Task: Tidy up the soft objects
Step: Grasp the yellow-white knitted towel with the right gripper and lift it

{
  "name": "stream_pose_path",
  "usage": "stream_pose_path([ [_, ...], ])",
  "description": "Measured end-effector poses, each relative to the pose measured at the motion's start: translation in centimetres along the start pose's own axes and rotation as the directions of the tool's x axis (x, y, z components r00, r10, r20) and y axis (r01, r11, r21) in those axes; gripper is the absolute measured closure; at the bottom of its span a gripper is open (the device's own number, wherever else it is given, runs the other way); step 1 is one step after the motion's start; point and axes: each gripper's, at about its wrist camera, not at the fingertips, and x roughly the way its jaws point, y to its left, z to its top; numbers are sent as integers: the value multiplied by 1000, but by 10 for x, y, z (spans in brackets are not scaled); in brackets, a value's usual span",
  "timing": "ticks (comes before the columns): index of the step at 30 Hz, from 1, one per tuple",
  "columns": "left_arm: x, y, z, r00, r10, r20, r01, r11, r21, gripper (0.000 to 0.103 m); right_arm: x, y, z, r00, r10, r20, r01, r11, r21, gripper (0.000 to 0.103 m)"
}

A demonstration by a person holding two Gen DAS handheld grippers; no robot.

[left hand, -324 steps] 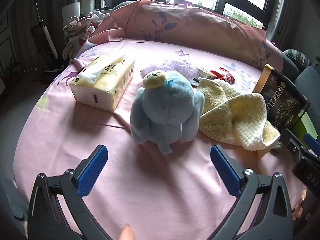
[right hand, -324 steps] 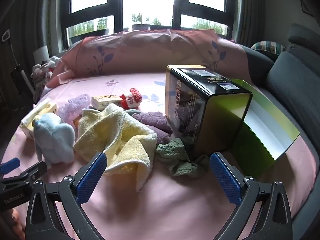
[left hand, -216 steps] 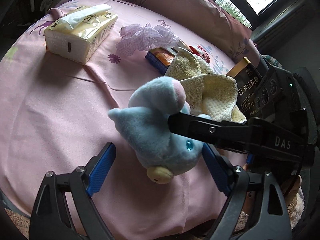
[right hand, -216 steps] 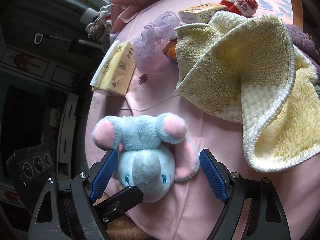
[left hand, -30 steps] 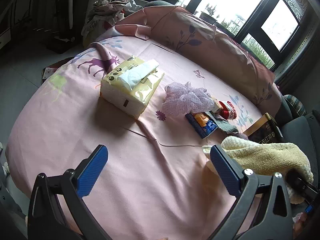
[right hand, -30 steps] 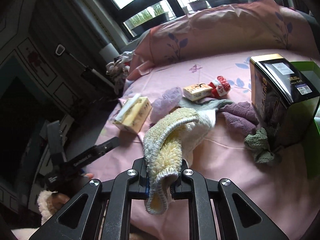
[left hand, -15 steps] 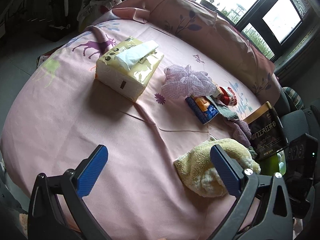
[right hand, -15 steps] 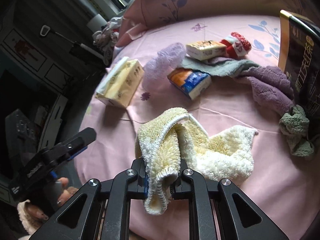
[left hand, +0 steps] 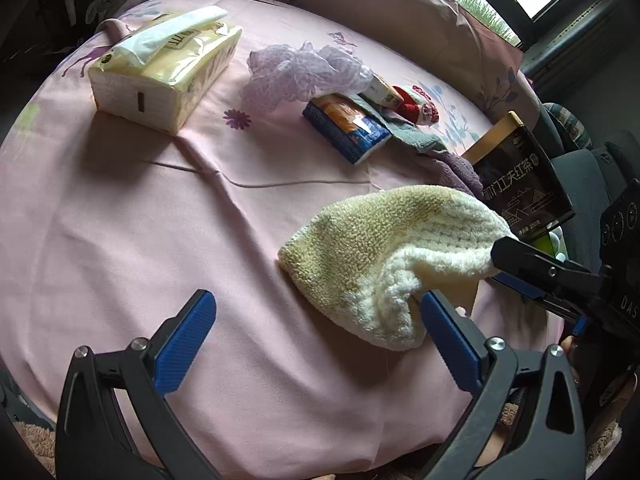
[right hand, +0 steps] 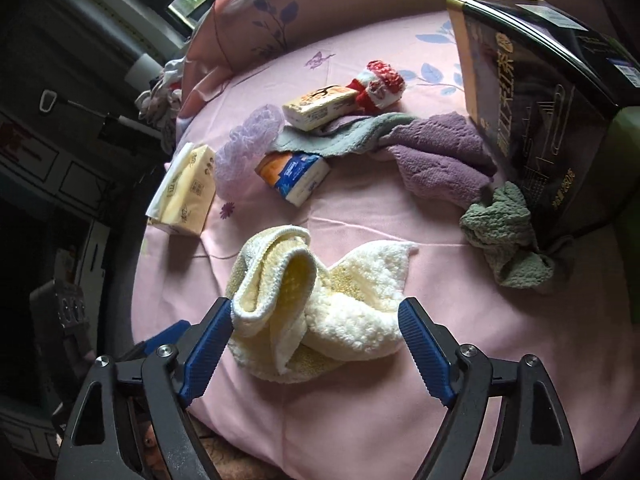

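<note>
A crumpled yellow towel [right hand: 320, 300] lies on the pink bed sheet [right hand: 440, 380] near its front edge. My right gripper [right hand: 316, 346] hangs just above it with its jaws opening. The towel sits between the blue pads, loose, brushing only the left one. In the left wrist view the same yellow towel [left hand: 392, 264] lies ahead and to the right, and my left gripper [left hand: 316, 332] is open and empty, its right pad close to the towel's edge. The right gripper [left hand: 504, 268] reaches in from the right over the towel. A purple towel [right hand: 440, 160], a grey-green towel [right hand: 344, 136] and a green cloth [right hand: 504, 232] lie further back.
A black tea box [right hand: 540, 80] stands at the right with the green cloth against it. Farther back lie a tissue box [left hand: 164, 72], a lilac mesh puff [left hand: 304, 68], a blue-orange tissue pack [left hand: 346, 128], a small yellow tissue pack [right hand: 320, 108] and a red-and-white soft item [right hand: 380, 80].
The right gripper's jaws have spread apart and let go of the yellow towel, which now lies slumped on the sheet. Both grippers have come lower and closer to the bed.
</note>
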Motion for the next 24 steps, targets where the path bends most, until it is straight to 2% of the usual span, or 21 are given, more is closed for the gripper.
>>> stream_pose_path([
  [3, 12, -8, -4, 999, 2, -35, -1, 1000, 11, 1, 12, -18, -1, 999, 15, -48, -12, 997, 75, 19],
  [6, 24, -17, -8, 997, -8, -77, 10, 1000, 26, 1, 28, -27, -4, 994, 71, -85, -60, 989, 133, 19],
  [10, 30, -29, -12, 998, 43, -53, -39, 997, 65, 1, 40, -26, -6, 982, 156, -105, -136, 974, 182, 19],
  [14, 35, -38, -13, 998, 53, -34, -49, 994, 98, 2, 47, -18, -8, 985, 148, -92, -131, 976, 174, 19],
  [17, 39, -44, -15, 998, 66, -13, -64, 990, 129, 9, 51, -12, -9, 986, 150, -70, -137, 977, 165, 19],
  [19, 41, -49, -15, 997, 77, 2, -77, 986, 147, 15, 54, -9, -9, 985, 160, -63, -149, 977, 151, 27],
  [20, 42, -49, -15, 997, 83, 10, -83, 985, 153, 19, 58, -8, -9, 982, 179, -66, -168, 975, 148, 34],
  [21, 42, -49, -14, 997, 79, 16, -80, 985, 154, 31, 61, -7, -10, 977, 200, -68, -188, 970, 153, 39],
  [24, 44, -47, -10, 998, 61, 18, -63, 989, 136, 47, 64, -6, -10, 979, 196, -48, -187, 971, 147, 47],
])
